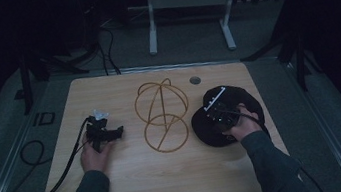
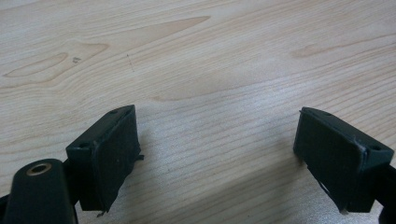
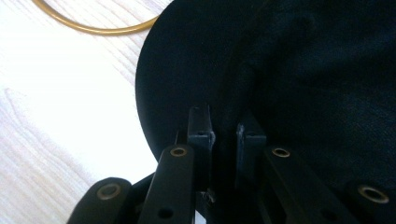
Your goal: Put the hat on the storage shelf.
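Note:
A black cap (image 1: 249,101) lies on the right side of the wooden table (image 1: 181,185). My right gripper (image 1: 217,114) rests on top of it, held by a hand. In the right gripper view the jaws (image 3: 223,123) stand nearly together, pinching a fold of the cap (image 3: 303,70) near its rounded edge. A gold wire stand (image 1: 162,112) made of rings sits at the table's middle, and its curve (image 3: 93,29) shows at the upper left of that view. On the left, my left gripper (image 1: 114,132) hovers low over bare wood (image 2: 210,56), open (image 2: 217,140), with nothing between its pads.
A round cable hole (image 1: 195,80) sits near the far edge, between the stand and the cap. The left gripper's black cable (image 1: 63,171) trails off the table's left front. Beyond the table, a grey metal frame (image 1: 187,13) stands on the dark floor.

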`<action>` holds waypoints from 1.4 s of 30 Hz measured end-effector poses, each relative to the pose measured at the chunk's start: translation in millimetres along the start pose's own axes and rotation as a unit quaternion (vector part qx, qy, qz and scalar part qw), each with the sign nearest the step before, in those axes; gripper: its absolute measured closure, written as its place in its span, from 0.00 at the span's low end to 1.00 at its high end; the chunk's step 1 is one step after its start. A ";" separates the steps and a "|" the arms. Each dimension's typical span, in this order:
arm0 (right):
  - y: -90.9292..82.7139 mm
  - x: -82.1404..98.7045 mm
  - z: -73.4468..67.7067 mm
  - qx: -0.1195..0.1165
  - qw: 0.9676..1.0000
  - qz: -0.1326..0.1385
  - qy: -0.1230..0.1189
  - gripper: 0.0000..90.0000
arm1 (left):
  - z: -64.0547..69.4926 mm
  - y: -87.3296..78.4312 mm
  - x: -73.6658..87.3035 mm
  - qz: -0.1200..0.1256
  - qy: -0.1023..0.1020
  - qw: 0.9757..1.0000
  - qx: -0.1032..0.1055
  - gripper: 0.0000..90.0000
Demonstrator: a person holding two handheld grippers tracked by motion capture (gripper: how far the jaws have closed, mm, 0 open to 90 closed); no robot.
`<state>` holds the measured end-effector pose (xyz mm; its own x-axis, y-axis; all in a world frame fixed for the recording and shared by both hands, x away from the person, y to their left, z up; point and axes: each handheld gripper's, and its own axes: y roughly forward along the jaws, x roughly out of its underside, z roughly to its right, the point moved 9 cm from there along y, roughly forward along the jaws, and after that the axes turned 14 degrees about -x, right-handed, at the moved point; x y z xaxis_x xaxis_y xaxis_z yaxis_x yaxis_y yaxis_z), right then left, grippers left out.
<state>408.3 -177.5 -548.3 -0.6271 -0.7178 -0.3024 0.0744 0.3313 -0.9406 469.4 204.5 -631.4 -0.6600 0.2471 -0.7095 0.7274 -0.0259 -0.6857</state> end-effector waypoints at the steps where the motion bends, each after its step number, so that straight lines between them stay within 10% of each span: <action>1: -0.4 0.1 -0.2 -0.001 1.000 -0.001 -0.004 0.90 | 0.0 0.0 0.0 0.000 0.000 1.000 0.000 0.15; 42: -20.8 0.9 -16.1 0.002 0.999 -0.011 -0.041 0.89 | 0.0 0.0 0.0 0.000 0.000 1.000 0.000 0.15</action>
<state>393.7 -175.2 -526.5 -0.5636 -0.7721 -0.2937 0.0643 0.3134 -0.9474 469.4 204.5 -631.3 -0.6603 0.2478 -0.7090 0.7270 -0.0263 -0.6862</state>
